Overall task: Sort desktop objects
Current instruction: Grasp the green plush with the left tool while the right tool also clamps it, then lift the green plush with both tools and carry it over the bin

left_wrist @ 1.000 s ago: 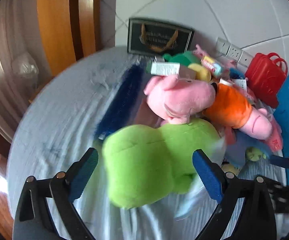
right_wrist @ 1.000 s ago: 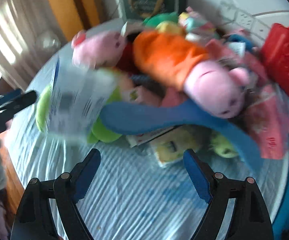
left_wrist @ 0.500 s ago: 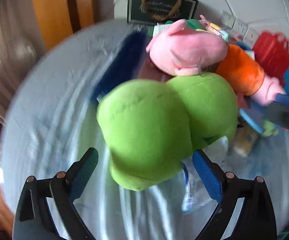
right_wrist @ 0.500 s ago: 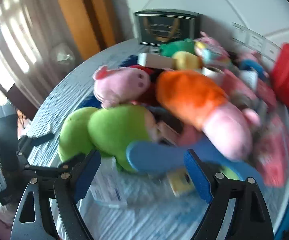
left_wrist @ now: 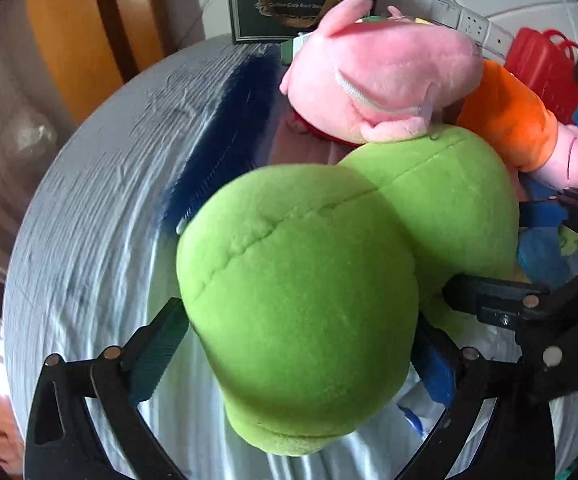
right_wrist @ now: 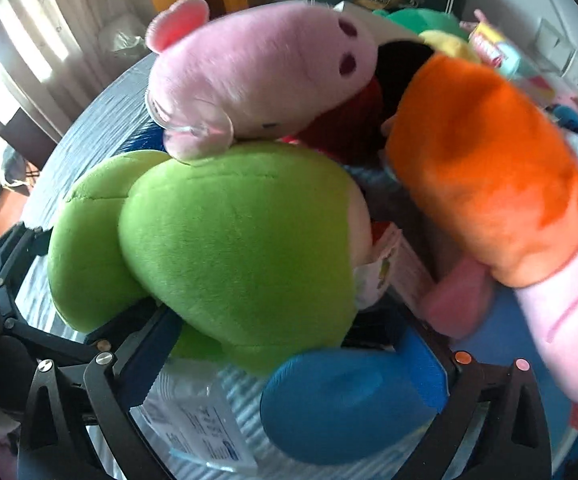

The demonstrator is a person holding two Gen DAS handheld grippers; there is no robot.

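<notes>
A large green plush toy lies on the blue-grey cloth table. My left gripper is open, its jaws on either side of the plush's rounded end. My right gripper is open around the plush's other lobe from the opposite side, with a blue paddle-shaped item between its fingers. A pink pig plush rests on top of the green one; it also shows in the right wrist view.
An orange-and-pink plush lies to the right. A dark blue brush lies on the cloth. A clear packet with a label lies under the right gripper. A dark gift bag and a red basket stand at the back.
Both grippers have moved in on the green plush, which now fills the space between each pair of jaws. The right gripper swung left from the pile toward it.
</notes>
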